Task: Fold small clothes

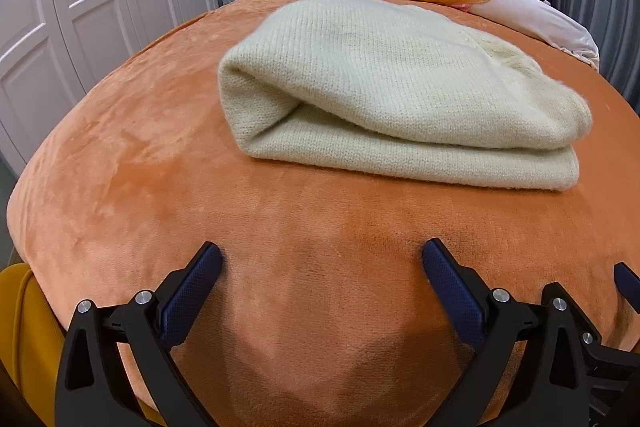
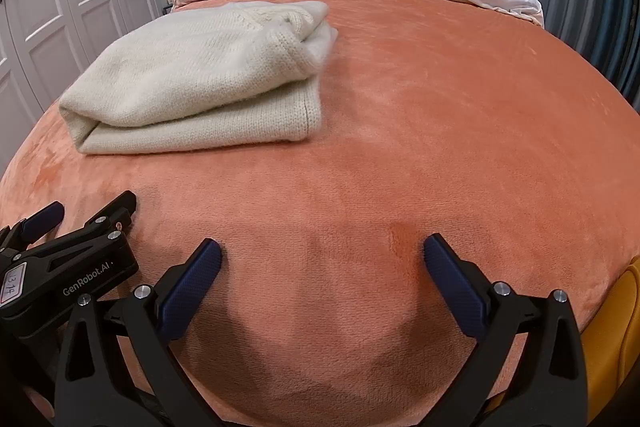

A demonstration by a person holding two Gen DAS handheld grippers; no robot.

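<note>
A: Where's the cream sweater (image 1: 384, 87)?

B: Folded, lying on the orange bed cover (image 1: 140, 167), nearer its left side.

A: And the tools?

B: Left tool (image 1: 322, 267) and right tool (image 2: 322, 263) both spread wide, gripping nothing, over bare cover short of the sweater.
</note>
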